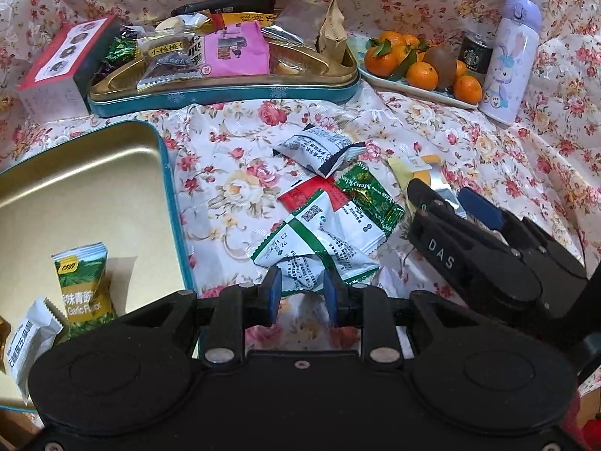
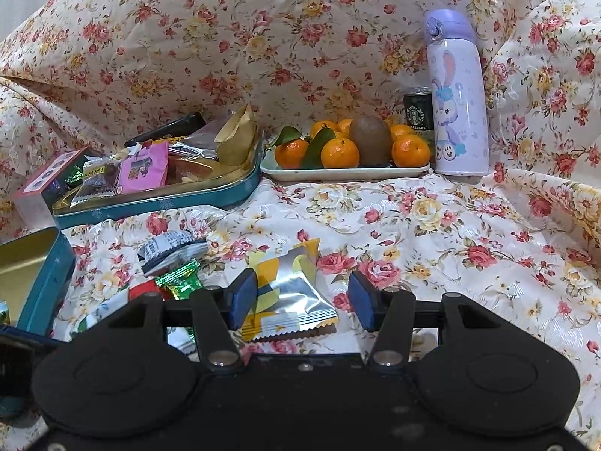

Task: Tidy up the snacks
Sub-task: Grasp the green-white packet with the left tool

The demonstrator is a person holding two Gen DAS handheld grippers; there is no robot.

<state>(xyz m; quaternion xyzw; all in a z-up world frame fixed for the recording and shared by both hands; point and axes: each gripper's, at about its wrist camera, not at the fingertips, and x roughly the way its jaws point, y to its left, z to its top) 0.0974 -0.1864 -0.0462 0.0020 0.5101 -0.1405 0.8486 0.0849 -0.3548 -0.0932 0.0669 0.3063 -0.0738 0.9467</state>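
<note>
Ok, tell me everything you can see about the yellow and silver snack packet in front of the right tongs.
The yellow and silver snack packet is a small foil pouch, shiny silver with yellow and orange blocks and a zigzag-cut sealed edge. It looks crinkled and unopened, lying flat on the floral cloth, apart from the other loose wrappers. The right tongs straddle it with jaws open; one blue pad sits at its edge, the other stands clear.

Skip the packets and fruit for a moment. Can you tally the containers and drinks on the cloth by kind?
Teal tins: 2
Fruit tray: 1
Red-and-white box: 1
Lilac bottle: 1
Starbucks can: 1
Total: 6
</note>
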